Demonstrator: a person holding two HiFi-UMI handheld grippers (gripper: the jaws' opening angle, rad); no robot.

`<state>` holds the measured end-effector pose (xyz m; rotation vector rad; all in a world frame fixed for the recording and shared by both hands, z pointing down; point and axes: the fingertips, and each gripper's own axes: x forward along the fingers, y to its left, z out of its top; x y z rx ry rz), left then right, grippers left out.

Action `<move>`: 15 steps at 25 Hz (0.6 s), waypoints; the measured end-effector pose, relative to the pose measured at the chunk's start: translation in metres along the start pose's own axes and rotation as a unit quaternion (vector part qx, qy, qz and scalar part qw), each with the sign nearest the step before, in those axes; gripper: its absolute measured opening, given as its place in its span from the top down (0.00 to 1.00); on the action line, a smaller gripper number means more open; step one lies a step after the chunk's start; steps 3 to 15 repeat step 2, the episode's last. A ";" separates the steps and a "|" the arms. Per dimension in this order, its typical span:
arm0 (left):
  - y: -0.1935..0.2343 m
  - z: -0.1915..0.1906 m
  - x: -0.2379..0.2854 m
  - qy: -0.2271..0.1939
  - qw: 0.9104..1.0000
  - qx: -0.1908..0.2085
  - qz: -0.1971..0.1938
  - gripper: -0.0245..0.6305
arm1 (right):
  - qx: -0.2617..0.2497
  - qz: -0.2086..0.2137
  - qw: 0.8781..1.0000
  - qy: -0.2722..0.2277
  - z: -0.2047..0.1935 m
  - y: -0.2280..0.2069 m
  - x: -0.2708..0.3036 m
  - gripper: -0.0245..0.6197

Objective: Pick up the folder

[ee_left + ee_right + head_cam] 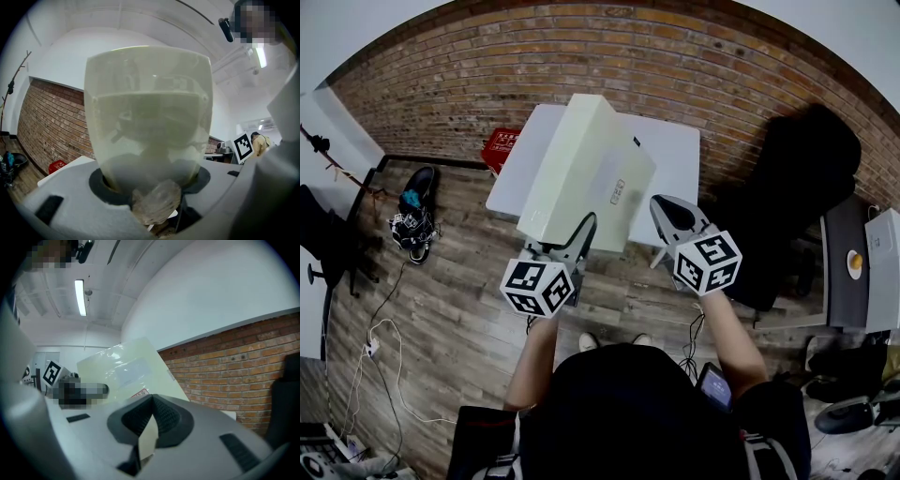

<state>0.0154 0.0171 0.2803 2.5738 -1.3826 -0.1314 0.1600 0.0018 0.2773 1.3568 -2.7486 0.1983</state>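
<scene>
The folder (586, 173) is a thick, pale cream box file in clear wrap, held tilted above the white table (680, 150). My left gripper (564, 242) is shut on its thick near end; in the left gripper view that end (149, 117) fills the space between the wide-set jaws (152, 190). My right gripper (671, 216) sits at the folder's near right corner. In the right gripper view its jaws (149, 420) are shut on a thin cream edge, and the folder's face (126, 373) rises behind them.
A red crate (500, 148) lies on the floor left of the table. A black chair (797, 178) stands to the right. Black shoes and a bag (414, 220) and white cables (380, 347) lie on the wooden floor at left. A brick wall (581, 56) runs behind.
</scene>
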 end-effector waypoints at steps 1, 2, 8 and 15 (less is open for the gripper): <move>0.000 0.000 0.001 0.001 1.000 0.001 0.000 0.54 | 0.000 0.000 1.000 0.000 0.000 0.000 0.000 0.92; -0.001 -0.001 0.001 0.001 1.000 0.002 0.000 0.54 | 0.000 0.000 1.000 0.000 0.000 -0.001 0.000 0.92; -0.001 -0.001 0.001 0.001 1.000 0.002 0.000 0.54 | 0.000 0.000 1.000 0.000 0.000 -0.001 0.000 0.92; -0.001 -0.001 0.001 0.001 1.000 0.002 0.000 0.54 | 0.000 0.000 1.000 0.000 0.000 -0.001 0.000 0.92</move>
